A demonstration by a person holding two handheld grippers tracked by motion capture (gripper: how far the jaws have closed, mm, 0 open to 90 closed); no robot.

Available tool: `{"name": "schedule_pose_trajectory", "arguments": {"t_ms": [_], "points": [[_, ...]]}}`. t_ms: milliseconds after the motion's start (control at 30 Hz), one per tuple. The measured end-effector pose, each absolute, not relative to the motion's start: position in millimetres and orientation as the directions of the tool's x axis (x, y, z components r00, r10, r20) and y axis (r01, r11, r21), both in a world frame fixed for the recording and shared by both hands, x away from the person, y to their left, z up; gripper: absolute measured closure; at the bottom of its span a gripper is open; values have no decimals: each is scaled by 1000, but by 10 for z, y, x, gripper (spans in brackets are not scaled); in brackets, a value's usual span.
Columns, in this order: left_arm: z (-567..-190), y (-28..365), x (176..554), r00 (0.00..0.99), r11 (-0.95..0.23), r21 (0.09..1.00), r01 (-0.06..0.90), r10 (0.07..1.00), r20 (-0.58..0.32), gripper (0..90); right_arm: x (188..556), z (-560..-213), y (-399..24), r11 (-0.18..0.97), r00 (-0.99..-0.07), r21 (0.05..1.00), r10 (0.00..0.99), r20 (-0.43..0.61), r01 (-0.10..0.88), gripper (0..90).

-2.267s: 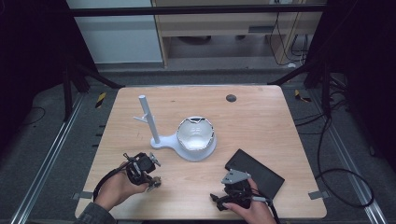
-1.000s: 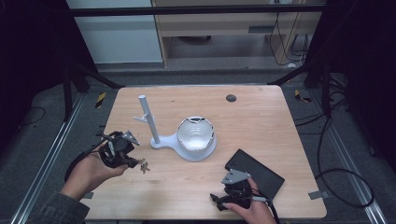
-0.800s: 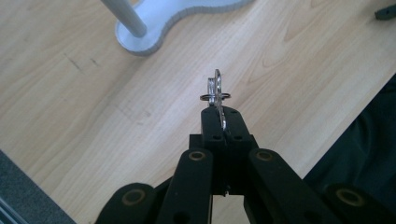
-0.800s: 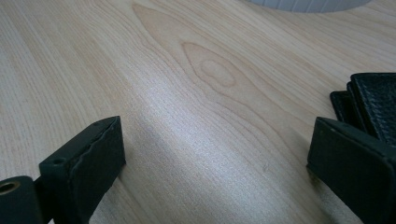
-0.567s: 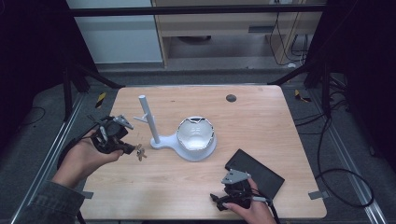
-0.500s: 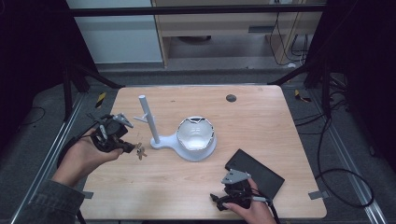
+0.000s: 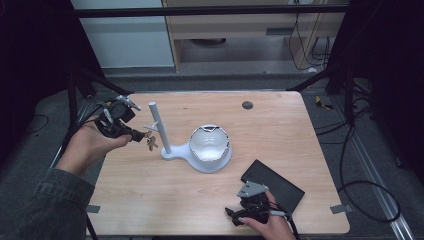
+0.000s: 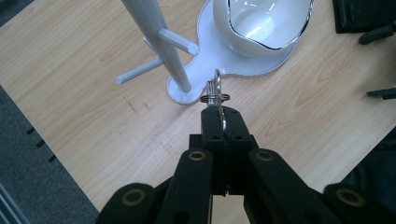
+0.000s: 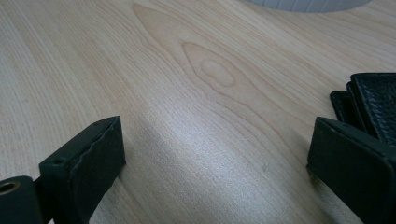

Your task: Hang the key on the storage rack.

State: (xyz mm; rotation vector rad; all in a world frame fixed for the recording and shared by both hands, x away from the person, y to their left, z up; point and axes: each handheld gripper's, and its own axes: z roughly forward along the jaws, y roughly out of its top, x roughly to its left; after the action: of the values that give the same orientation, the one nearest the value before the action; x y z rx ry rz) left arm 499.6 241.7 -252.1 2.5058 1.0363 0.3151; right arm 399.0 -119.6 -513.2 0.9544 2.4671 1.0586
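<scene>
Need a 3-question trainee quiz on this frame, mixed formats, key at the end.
1. True or false: the left hand-held gripper is shut on the keys.
2. Multiple choice: the white bowl sits A) on the black wallet, B) on the base of the white stand, C) on the floor.
3. Fill in: the right hand-held gripper has its jaws ____, low over the table beside the wallet.

Key: 1 true; 2 B; 3 open.
</scene>
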Motion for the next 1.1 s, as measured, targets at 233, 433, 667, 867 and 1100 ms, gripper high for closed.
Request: {"name": "schedule_pose_trajectory", "arguments": {"t_ms": [233, 433, 667, 867, 1100], "points": [[-2472, 2417, 5064, 685, -624, 464, 629, 727, 50, 898, 3990, -5132, -1195, 510, -738, 726, 675, -6, 461, 41], [-2432, 2430, 5104, 675, -611, 473, 635, 737, 47, 898, 3990, -5132, -1195, 510, -738, 727, 675, -6, 461, 40], [-2416, 2388, 5129, 675, -615, 468, 635, 736, 51, 898, 3988, -5132, -1196, 510, -738, 727, 675, -6, 460, 40], [-2411, 2337, 5158, 678, -623, 463, 630, 732, 63, 898, 3986, -5132, -1197, 510, -738, 727, 675, -5, 461, 41], [-2407, 2316, 5195, 673, -619, 465, 633, 737, 64, 897, 3986, -5136, -1197, 507, -738, 730, 675, -6, 458, 41]]}}
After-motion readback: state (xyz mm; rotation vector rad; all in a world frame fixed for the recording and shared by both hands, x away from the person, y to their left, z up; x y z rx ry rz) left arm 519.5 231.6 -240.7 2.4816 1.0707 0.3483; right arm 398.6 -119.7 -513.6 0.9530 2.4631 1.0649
